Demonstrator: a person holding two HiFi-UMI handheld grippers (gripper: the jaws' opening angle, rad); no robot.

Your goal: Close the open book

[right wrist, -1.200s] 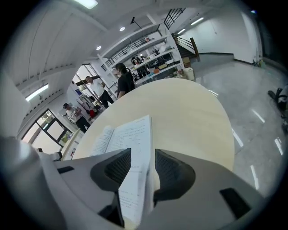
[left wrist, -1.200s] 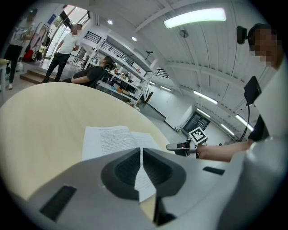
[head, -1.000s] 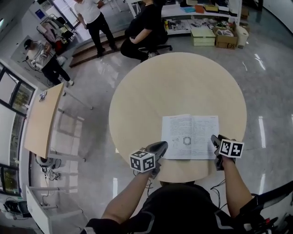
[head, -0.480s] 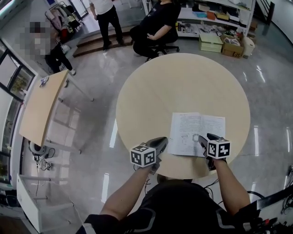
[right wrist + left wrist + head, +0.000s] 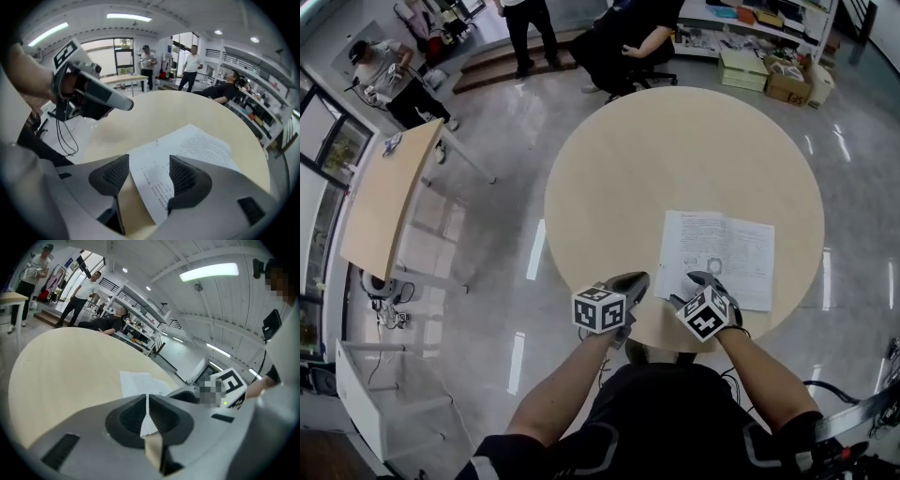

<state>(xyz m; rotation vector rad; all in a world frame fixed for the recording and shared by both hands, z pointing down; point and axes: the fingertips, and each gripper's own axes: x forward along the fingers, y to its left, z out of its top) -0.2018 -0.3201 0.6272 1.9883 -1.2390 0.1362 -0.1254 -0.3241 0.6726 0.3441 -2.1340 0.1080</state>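
The open book (image 5: 722,255) lies flat with its white printed pages up on the round beige table (image 5: 675,159), near the front edge. My right gripper (image 5: 697,283) is at the book's near left corner. In the right gripper view its jaws (image 5: 149,176) are opening, and the page's near edge (image 5: 154,183) lies between them with neither pad pressing on it. My left gripper (image 5: 630,284) hovers just left of the book by the table's edge. Its jaws (image 5: 146,404) are shut, with nothing in them. The book (image 5: 138,380) shows beyond them.
The table's near rim (image 5: 656,342) is right under both grippers. A narrow wooden side table (image 5: 389,202) stands to the left on the glossy floor. A person sits on a chair (image 5: 619,37) behind the table, others stand further back, and shelves with boxes (image 5: 769,66) are at the back right.
My right gripper has swept left along the book's near edge, from the right page's corner to the left page's corner, rolling over as its jaws spread. The left gripper shifted slightly.
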